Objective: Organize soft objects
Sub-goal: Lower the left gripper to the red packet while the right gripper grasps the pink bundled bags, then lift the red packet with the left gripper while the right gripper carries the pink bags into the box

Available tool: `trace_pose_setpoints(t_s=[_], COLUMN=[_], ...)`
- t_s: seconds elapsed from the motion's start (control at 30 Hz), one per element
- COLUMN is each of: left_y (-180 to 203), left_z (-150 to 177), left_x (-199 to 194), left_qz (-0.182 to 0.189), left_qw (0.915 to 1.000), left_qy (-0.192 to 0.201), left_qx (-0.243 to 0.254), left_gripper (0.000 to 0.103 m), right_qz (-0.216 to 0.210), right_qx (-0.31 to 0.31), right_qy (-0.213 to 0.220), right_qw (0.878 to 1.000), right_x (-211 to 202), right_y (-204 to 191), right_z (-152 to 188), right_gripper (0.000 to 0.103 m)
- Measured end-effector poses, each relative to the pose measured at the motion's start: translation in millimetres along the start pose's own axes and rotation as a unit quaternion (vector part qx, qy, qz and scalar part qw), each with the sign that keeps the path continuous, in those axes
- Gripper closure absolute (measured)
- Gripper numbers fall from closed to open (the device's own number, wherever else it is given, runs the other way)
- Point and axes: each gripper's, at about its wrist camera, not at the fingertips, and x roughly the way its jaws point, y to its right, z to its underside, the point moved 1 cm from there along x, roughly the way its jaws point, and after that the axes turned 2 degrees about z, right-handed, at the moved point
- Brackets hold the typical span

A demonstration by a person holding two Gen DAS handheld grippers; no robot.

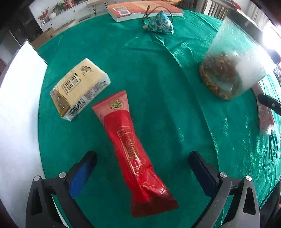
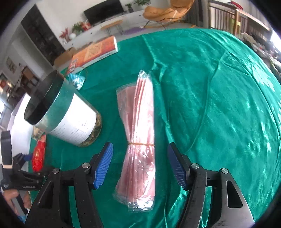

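Note:
A long red packet (image 1: 133, 154) lies on the green cloth (image 1: 158, 79), running between the fingers of my left gripper (image 1: 142, 156), which stands wide open with neither pad touching it. Left of it lies a yellow tissue pack (image 1: 79, 89). A teal patterned pouch (image 1: 160, 22) with a cord sits at the far edge. In the right wrist view a bundle of pink plastic bags (image 2: 138, 122), tied with a rubber band, lies between the blue pads of my right gripper (image 2: 140, 146). That gripper is open, with gaps on both sides of the bundle.
A tall clear jar (image 1: 231, 66) with brown contents and a white label stands between the two work spots, also seen as the jar (image 2: 66, 115). An orange book (image 1: 140, 8) lies at the back. A white board (image 1: 17, 105) borders the cloth on the left.

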Motion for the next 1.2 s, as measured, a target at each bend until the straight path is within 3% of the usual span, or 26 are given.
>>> trace_pose_setpoints(t_s=[0.07, 0.1, 0.13, 0.17, 0.23, 0.33, 0.5, 0.6, 0.7, 0.8, 0.9, 0.97, 1.0, 1.03, 1.07, 1.1, 1.13, 1.2], left_y=[-5.6, -8.5, -11.9, -15.8, -21.7, -24.7, -47.9, -72.3, -118.0, -171.2, -219.9, -249.6, -260.8, -271.7, -284.2, -293.2, -298.5, -302.8], left_z=[-0.4, -0.6, -0.9, -1.3, -0.3, 7.5, 34.5, 59.3, 90.4, 129.8, 170.7, 193.5, 204.5, 214.4, 226.1, 234.9, 242.1, 250.3], left_x=[-8.6, -12.9, -16.1, -17.1, -25.2, -50.8, -109.5, -155.1, -196.2, -226.6, -239.5, -233.5, -227.6, -221.0, -214.0, -208.8, -206.1, -202.6], left_qz=[-0.014, -0.004, 0.015, 0.025, 0.064, 0.092, 0.173, 0.178, 0.136, 0.055, -0.023, -0.045, -0.050, -0.051, -0.048, -0.041, -0.031, -0.033], left_qw=[0.9995, 0.9992, 0.9986, 0.9982, 0.9949, 0.9880, 0.9654, 0.9565, 0.9553, 0.9574, 0.9559, 0.9527, 0.9507, 0.9489, 0.9471, 0.9442, 0.9408, 0.9368], left_qy=[0.028, 0.039, 0.048, 0.049, 0.070, 0.113, 0.171, 0.204, 0.232, 0.239, 0.218, 0.193, 0.179, 0.162, 0.148, 0.144, 0.150, 0.161], left_qx=[-0.003, -0.008, -0.014, -0.023, -0.034, -0.049, -0.094, -0.109, -0.123, -0.153, -0.195, -0.230, -0.248, -0.266, -0.281, -0.293, -0.302, -0.309], left_gripper=[0.002, 0.024, 0.073, 0.078, 0.083, 0.084, 0.084, 0.084, 0.084, 0.083, 0.083, 0.082, 0.079, 0.070, 0.058, 0.019, 0.002, 0.001], right_qz=[0.015, 0.027, 0.044, 0.050, 0.031, 0.044, 0.038, 0.006, -0.060, -0.151, -0.241, -0.284, -0.297, -0.315, -0.331, -0.338, -0.337, -0.316], right_qx=[-0.025, -0.029, -0.026, -0.015, 0.014, 0.017, -0.002, -0.038, -0.082, -0.117, -0.145, -0.158, -0.162, -0.165, -0.167, -0.167, -0.170, -0.182], right_qy=[-0.007, -0.005, 0.002, 0.003, 0.001, 0.038, 0.089, 0.104, 0.112, 0.101, 0.073, 0.048, 0.035, 0.017, -0.004, -0.016, -0.020, -0.005], right_qw=[1.000, 0.999, 0.999, 0.999, 0.999, 0.998, 0.995, 0.994, 0.989, 0.976, 0.957, 0.945, 0.940, 0.934, 0.929, 0.926, 0.926, 0.931], right_x=[13.1, 17.0, 16.4, 16.2, 11.6, -15.7, -81.6, -116.9, -142.8, -156.9, -154.6, -143.7, -136.4, -127.2, -116.6, -108.9, -103.4, -98.1], right_y=[-5.5, -7.4, -6.0, -3.8, 5.9, 5.3, -11.9, -55.8, -126.5, -207.5, -289.4, -335.9, -356.8, -374.7, -387.4, -394.6, -396.6, -388.0], right_z=[1.2, 1.2, 2.3, 0.8, -3.0, -10.3, -22.7, -24.9, -17.4, -0.4, 23.2, 41.6, 51.5, 61.1, 71.2, 79.4, 85.9, 95.2], right_gripper=[0.036, 0.044, 0.056, 0.072, 0.074, 0.074, 0.074, 0.074, 0.074, 0.074, 0.074, 0.072, 0.063, 0.052, 0.022, 0.023, 0.022, 0.022])
